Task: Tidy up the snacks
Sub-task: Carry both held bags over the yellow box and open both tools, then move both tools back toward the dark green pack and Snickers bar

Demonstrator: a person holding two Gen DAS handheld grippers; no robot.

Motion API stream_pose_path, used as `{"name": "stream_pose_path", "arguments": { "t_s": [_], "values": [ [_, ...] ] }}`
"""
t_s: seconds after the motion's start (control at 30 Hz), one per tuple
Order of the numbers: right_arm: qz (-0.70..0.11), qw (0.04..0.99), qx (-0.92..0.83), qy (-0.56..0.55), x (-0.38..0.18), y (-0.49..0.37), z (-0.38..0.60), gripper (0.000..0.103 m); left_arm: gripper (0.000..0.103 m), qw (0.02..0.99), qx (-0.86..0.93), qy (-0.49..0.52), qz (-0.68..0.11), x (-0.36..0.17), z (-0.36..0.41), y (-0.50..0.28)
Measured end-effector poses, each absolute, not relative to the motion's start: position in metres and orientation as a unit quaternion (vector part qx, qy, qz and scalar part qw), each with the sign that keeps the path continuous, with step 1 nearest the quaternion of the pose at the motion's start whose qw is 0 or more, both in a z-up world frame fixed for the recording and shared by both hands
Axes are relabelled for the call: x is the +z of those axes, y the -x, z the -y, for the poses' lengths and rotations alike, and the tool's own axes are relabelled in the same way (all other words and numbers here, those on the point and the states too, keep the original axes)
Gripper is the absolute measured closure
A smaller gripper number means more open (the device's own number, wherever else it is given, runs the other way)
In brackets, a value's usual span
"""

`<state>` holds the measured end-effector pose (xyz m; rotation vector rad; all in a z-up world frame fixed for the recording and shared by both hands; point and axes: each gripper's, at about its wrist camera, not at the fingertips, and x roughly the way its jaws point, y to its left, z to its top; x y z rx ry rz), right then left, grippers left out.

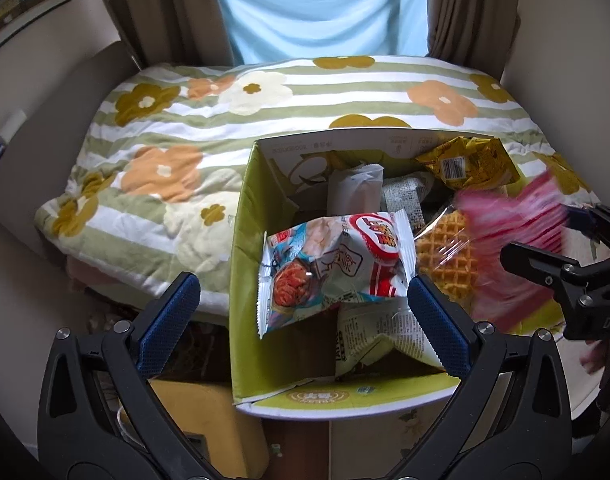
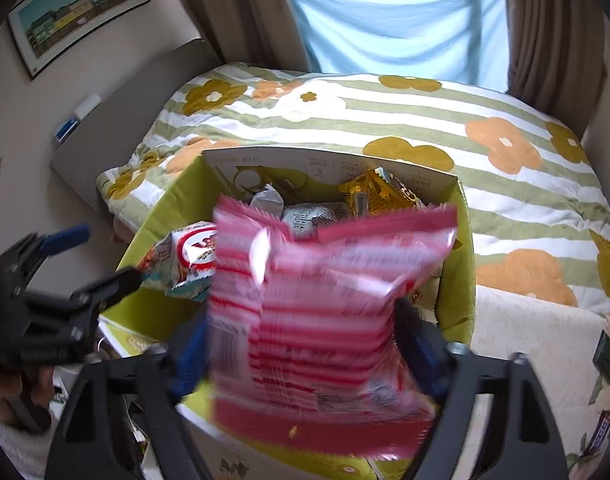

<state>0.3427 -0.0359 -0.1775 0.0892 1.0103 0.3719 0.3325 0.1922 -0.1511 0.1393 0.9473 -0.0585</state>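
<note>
A green cardboard box (image 1: 241, 280) holds several snack packets. A white-and-red packet (image 1: 333, 264) lies on top between my left gripper's (image 1: 301, 300) wide-open fingers, untouched as far as I can tell. A yellow packet (image 1: 469, 164) sits at the box's far right, a waffle pack (image 1: 445, 256) beside it. A pink-and-red striped packet (image 2: 317, 320), blurred by motion, hangs between the wide-spread fingers of my right gripper (image 2: 305, 340) over the box (image 2: 165, 216); the fingers do not seem to clamp it. The pink packet also shows in the left wrist view (image 1: 509, 248).
The box stands against a bed with a green-striped flowered quilt (image 1: 185, 140). A cream cloth-covered surface (image 2: 537, 352) lies to the right with small dark packets (image 2: 607, 356). Curtains and a window are behind.
</note>
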Motion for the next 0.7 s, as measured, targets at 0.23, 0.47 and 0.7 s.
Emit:
{"name": "stream_pose_path", "arguments": {
  "t_s": [0.23, 0.47, 0.7],
  "values": [
    [-0.458, 0.872, 0.167, -0.027, -0.177, -0.321, 0.04, 0.0, 0.0, 0.887, -0.019, -0.069, -0.456, -0.156, -0.196, -0.314],
    [-0.47, 0.868, 0.156, -0.024, -0.171, -0.304, 0.047, 0.0, 0.0, 0.894, -0.025, -0.062, -0.444, -0.148, -0.197, -0.303],
    [-0.456, 0.879, 0.134, -0.035, -0.153, -0.283, 0.067, 0.0, 0.0, 0.898, -0.037, -0.062, -0.434, -0.135, -0.18, -0.294]
  ]
}}
